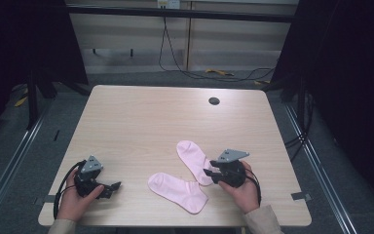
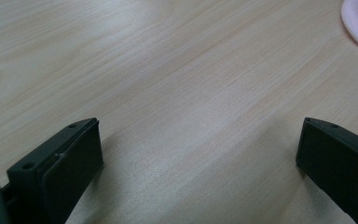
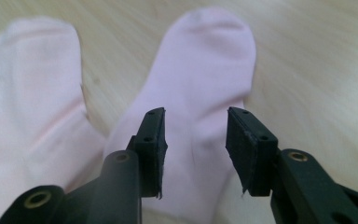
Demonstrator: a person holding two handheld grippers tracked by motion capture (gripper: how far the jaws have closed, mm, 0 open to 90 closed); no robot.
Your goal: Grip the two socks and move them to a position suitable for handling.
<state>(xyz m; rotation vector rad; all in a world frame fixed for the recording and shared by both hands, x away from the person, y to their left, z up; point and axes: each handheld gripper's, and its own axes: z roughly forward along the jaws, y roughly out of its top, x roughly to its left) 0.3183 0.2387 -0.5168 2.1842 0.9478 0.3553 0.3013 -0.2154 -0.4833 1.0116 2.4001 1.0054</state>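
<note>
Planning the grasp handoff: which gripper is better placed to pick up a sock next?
Right. The right gripper sits open with its fingers straddling the far pink sock. The left gripper is open over bare table, apart from the near pink sock.

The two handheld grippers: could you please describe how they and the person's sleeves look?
Both the left gripper and the right gripper are black, each topped by a grey three-cornered plate and trailing a black cable. Their jaws are flat rectangular blocks with small screw holes. The sleeves are beige.
</note>
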